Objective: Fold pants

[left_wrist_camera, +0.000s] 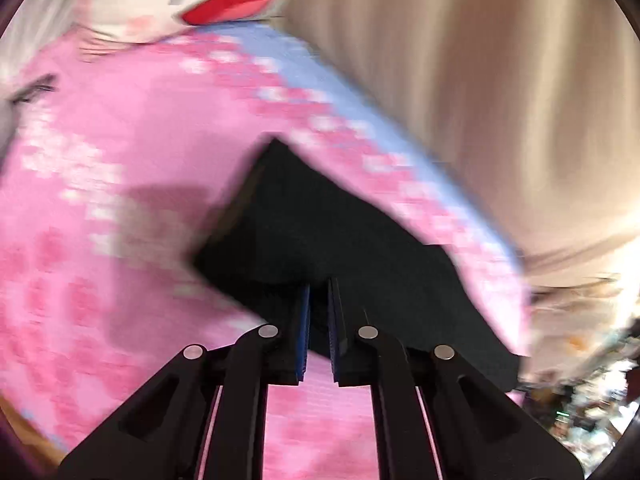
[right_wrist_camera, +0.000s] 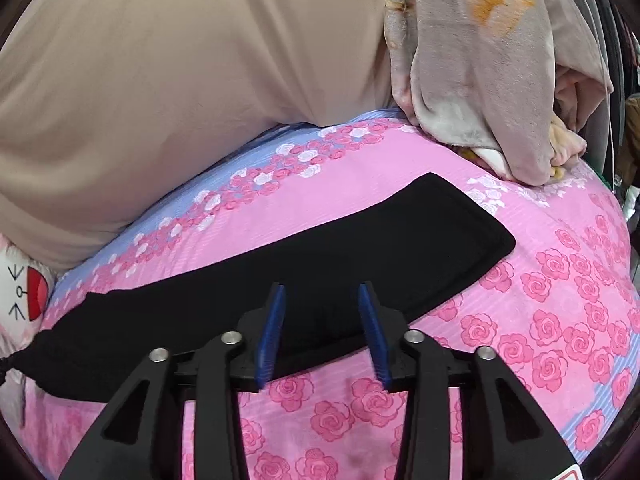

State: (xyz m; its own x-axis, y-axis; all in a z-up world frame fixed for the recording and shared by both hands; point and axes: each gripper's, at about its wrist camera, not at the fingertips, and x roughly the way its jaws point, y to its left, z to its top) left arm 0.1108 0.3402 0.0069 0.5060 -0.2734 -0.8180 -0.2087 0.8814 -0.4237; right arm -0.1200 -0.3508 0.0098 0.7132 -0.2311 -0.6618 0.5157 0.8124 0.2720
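Note:
The black pants (right_wrist_camera: 360,240) lie as a long folded strip across the pink rose-print bed sheet (right_wrist_camera: 540,320), waist end with a drawstring at the left. My right gripper (right_wrist_camera: 322,290) hovers over the strip's near edge, open, its blue pads apart and touching nothing. The left wrist view is blurred; there a corner of the black pants (left_wrist_camera: 320,208) rises from the pink sheet (left_wrist_camera: 120,200). My left gripper (left_wrist_camera: 319,288) is shut on the pants' near edge, with dark cloth showing in the narrow slit between the blue pads.
A large beige cushion or cover (right_wrist_camera: 180,80) bulges behind the pants. A grey flowered blanket (right_wrist_camera: 480,80) is heaped at the far right. A white plush toy with a red mouth (left_wrist_camera: 224,4) lies at the sheet's far end.

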